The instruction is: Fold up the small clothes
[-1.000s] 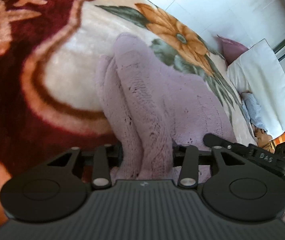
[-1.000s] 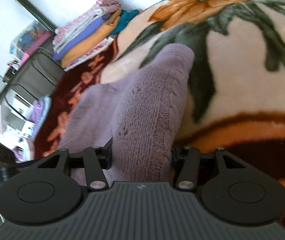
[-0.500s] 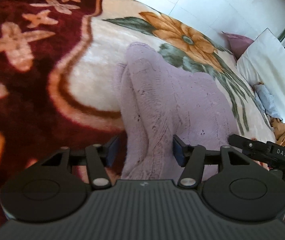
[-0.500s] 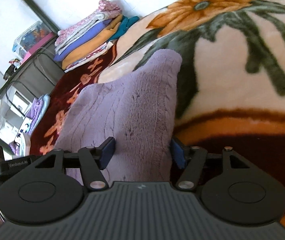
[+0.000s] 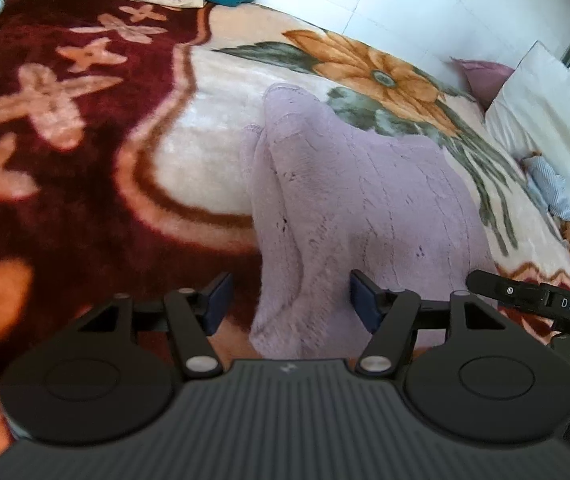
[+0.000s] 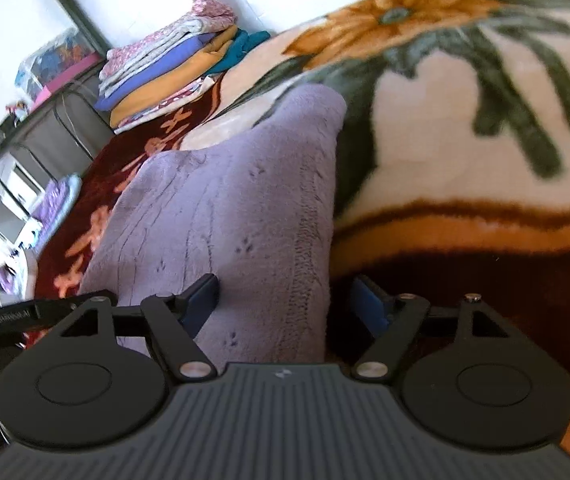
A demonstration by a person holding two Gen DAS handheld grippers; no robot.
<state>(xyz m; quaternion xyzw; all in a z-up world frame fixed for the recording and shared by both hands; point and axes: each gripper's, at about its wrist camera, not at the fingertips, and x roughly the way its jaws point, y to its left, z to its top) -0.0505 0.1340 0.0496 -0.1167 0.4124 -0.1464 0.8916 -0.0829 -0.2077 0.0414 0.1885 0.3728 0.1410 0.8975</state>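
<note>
Lilac fuzzy knitted garment [image 5: 357, 208] lies on floral plush blanket [image 5: 205, 128]; both the left gripper [image 5: 289, 300] and the right gripper [image 6: 285, 300] are released, near hem seemingly hidden beneath them.

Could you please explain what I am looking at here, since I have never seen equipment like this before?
There is no robot here. A person holds a two-finger gripper in each hand, and each carries a fisheye camera looking forward along its fingers, so the black ribbed body at the bottom of each picture is the tool itself. One picture comes from the left gripper, the other from the right gripper. Both look down on a lilac fleece garment, folded over and lying on a plush floral blanket. Both grippers are open, with blue pads either side of the garment's near end, so nothing is held. A stack of folded clothes sits at the blanket's far edge, and a white pillow lies off to one side.
</note>
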